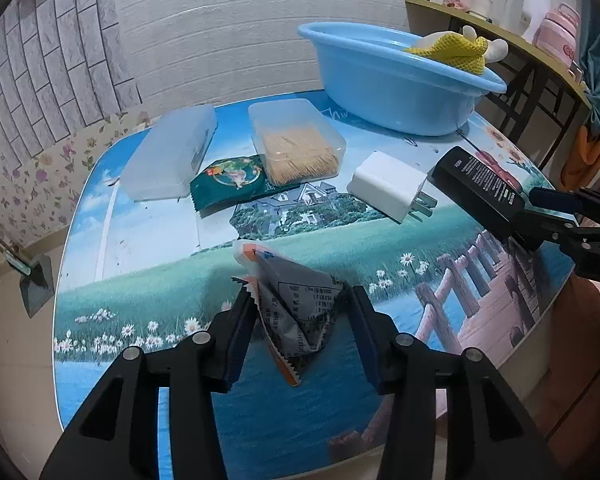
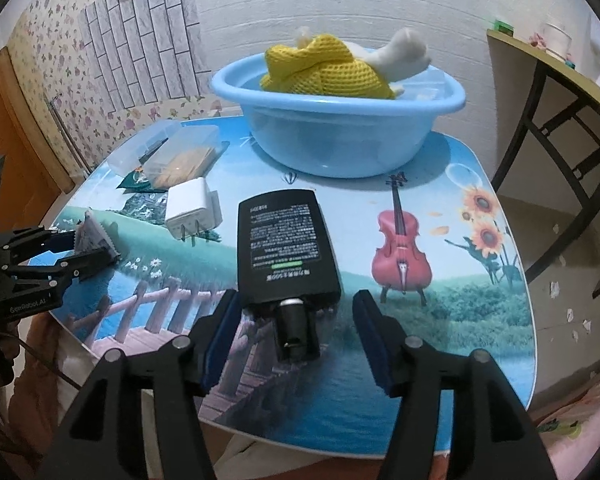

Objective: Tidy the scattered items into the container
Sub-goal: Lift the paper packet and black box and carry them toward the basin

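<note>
A blue basin (image 1: 396, 80) (image 2: 340, 120) stands at the back of the table and holds a plush toy in yellow knit (image 2: 332, 68). My left gripper (image 1: 300, 304) is open around a crumpled silver snack packet (image 1: 300, 308) near the front edge; its pads touch or nearly touch the packet's sides. My right gripper (image 2: 294, 312) is open around the plug end of a black charger (image 2: 286, 248) that lies flat. A white plug adapter (image 1: 388, 190) (image 2: 192, 208), a green packet (image 1: 232, 180), a box of toothpicks (image 1: 296, 144) and a frosted box (image 1: 172, 152) lie between.
The small table (image 2: 480, 340) has a printed landscape top and rounded edges. A dark-framed side table (image 1: 520, 60) with cups and a pink flask stands at the right. A wall runs close behind the basin.
</note>
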`<state>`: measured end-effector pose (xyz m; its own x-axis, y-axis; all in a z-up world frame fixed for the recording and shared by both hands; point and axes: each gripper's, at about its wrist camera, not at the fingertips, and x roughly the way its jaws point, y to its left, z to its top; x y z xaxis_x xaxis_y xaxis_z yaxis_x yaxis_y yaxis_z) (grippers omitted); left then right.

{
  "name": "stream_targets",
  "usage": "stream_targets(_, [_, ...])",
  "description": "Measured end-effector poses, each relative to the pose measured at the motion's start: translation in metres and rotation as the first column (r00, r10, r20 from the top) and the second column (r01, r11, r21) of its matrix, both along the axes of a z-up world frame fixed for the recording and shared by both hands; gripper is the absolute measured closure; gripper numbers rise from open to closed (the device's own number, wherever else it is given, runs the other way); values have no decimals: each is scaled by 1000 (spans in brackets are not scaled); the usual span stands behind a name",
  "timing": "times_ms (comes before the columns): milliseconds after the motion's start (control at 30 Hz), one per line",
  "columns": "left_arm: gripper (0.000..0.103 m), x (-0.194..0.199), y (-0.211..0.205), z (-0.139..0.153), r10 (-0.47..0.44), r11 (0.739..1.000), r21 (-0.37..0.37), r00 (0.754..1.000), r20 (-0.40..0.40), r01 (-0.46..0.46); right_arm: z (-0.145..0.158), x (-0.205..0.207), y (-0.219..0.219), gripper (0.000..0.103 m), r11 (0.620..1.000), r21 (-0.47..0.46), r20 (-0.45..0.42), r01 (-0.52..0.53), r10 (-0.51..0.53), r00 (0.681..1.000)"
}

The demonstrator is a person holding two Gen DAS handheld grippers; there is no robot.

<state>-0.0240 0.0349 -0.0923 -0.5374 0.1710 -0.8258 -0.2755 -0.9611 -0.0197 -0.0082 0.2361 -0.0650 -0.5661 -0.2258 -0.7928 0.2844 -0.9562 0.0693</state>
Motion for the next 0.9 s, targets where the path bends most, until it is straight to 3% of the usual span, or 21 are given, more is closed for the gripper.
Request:
stream_targets(533, [50, -10, 5, -8, -8, 1000, 8, 1000, -31, 8, -10, -19, -14, 41, 1000, 18, 5, -22, 22, 1000])
stream_targets(667, [58, -11, 3, -7, 11, 1000, 28, 999, -41, -10, -13, -23, -19, 41, 999, 29, 8, -27, 27, 1000])
stream_targets(900, [63, -9, 3, -2, 7, 1000, 30, 999, -52, -6, -13, -21, -20, 42, 999, 40, -2, -31, 31, 1000])
